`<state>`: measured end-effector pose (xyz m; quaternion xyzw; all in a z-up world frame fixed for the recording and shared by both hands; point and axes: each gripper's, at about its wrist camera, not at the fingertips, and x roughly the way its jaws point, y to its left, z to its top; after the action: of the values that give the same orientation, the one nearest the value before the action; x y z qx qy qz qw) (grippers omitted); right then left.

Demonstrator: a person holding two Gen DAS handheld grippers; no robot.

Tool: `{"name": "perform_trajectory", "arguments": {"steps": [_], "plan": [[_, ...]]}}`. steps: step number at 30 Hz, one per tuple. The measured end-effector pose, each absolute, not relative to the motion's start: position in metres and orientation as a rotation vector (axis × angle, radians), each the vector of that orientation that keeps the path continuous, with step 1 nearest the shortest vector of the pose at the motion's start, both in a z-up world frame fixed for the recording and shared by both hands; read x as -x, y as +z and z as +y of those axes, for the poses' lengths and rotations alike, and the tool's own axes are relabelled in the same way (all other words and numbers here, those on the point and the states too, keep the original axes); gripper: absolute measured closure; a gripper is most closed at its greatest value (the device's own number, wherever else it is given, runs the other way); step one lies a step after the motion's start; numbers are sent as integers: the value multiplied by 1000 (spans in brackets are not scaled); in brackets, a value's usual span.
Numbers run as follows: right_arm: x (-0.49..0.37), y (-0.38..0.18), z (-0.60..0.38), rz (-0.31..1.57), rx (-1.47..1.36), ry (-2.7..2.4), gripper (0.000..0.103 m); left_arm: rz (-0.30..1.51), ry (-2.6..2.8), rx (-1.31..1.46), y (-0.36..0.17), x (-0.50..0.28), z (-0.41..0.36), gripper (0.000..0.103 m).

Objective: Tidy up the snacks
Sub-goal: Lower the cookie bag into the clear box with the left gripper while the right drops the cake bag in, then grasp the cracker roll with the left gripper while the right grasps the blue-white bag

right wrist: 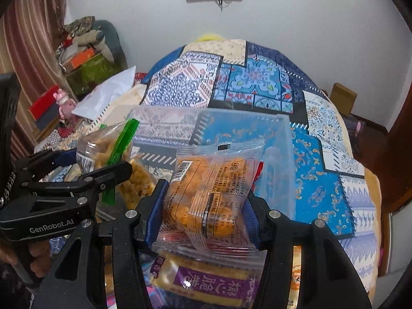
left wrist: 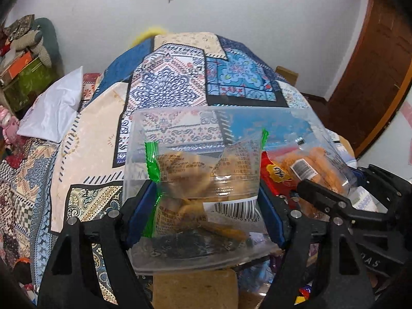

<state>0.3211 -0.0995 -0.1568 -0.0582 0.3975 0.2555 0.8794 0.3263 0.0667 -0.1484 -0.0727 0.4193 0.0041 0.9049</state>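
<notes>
1. The left gripper (left wrist: 206, 206) is clamped on a green-edged snack packet (left wrist: 203, 180), its blue pads pressing the packet's two sides; pale yellow pieces and a barcode show through the clear film.
2. The right gripper (right wrist: 203, 213) is closed on a clear packet of orange snacks (right wrist: 211, 190), one blue pad against each side of it.
3. Both packets are held at or just over a clear plastic box (left wrist: 144, 139), directly ahead of the two grippers; whether either packet touches the box cannot be told.
4. Below the right gripper lies a packet with a purple label (right wrist: 211, 283). Between the two grippers, a red packet (left wrist: 278, 177) lies low in the pile.
5. Beyond the box, a patchwork cloth in blue and cream (left wrist: 180, 77) covers the surface, with a white wall (left wrist: 257, 13) behind it.
6. Far to the left of the grippers, stacked boxes (right wrist: 87, 69) stand by a striped curtain (right wrist: 33, 33).
</notes>
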Motion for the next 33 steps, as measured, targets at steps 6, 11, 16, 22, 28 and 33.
{"name": "perform_trajectory", "arguments": {"steps": [6, 11, 16, 22, 28, 33], "plan": [[-318, -151, -100, 821, 148, 513, 37, 902, -11, 190, -149, -324, 71, 23], [-307, -136, -107, 768, 170, 491, 27, 902, -16, 207, -142, -316, 73, 20], [-295, -123, -122, 750, 130, 508, 27, 829, -7, 172, -122, -307, 70, 4], [-273, -114, -140, 718, 128, 495, 26, 809, -11, 164, -106, -291, 68, 4], [-242, -115, -157, 700, 151, 490, 20, 806, 18, 88, -104, -252, 60, 4], [-218, -123, -166, 706, 172, 477, 19, 810, 13, 29, -109, -211, 50, 4]]}}
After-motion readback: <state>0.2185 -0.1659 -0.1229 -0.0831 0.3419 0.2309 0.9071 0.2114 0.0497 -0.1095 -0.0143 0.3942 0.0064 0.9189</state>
